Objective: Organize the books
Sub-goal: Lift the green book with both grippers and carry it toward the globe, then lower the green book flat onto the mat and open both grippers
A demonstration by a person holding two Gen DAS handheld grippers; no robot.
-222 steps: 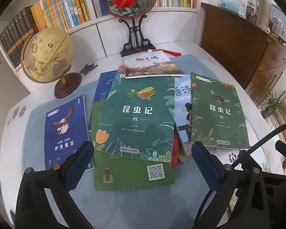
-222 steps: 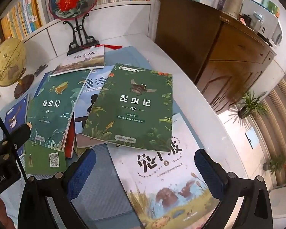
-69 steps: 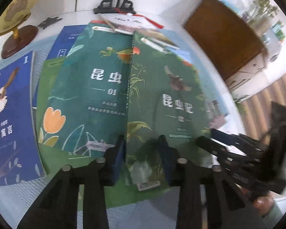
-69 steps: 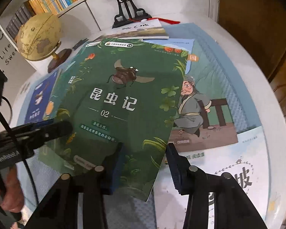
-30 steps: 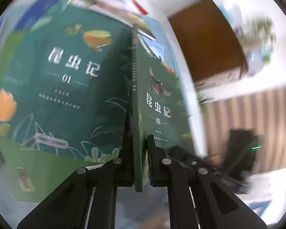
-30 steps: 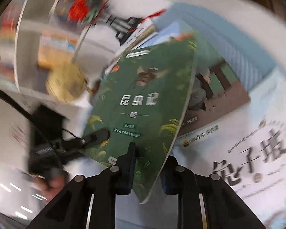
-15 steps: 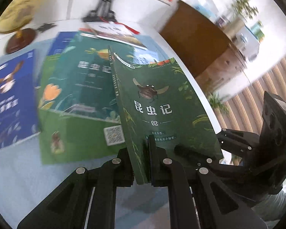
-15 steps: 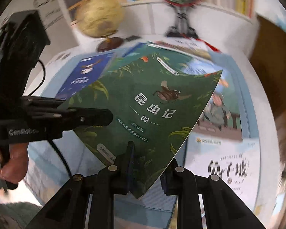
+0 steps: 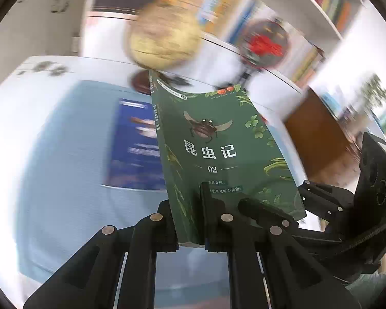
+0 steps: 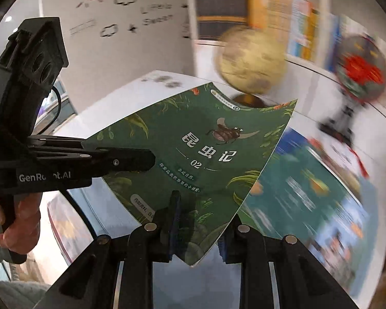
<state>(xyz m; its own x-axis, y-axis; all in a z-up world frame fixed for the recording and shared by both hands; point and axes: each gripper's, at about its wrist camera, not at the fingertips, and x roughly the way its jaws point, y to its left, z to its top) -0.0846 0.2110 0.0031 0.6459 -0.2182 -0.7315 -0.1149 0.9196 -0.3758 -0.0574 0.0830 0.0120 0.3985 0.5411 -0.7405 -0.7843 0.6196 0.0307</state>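
Left wrist view: my left gripper (image 9: 202, 216) clamps the green beetle book (image 9: 218, 154) at its near edge by the spine, lifted clear of the blue mat (image 9: 64, 154). My right gripper (image 10: 195, 228) pinches the same book's near corner (background badly blurred). Beyond the book stands the globe (image 10: 252, 59).

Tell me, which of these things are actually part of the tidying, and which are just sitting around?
Part of the job: green book, left gripper, right gripper, blue book.
Just about: globe, red flower ornament.
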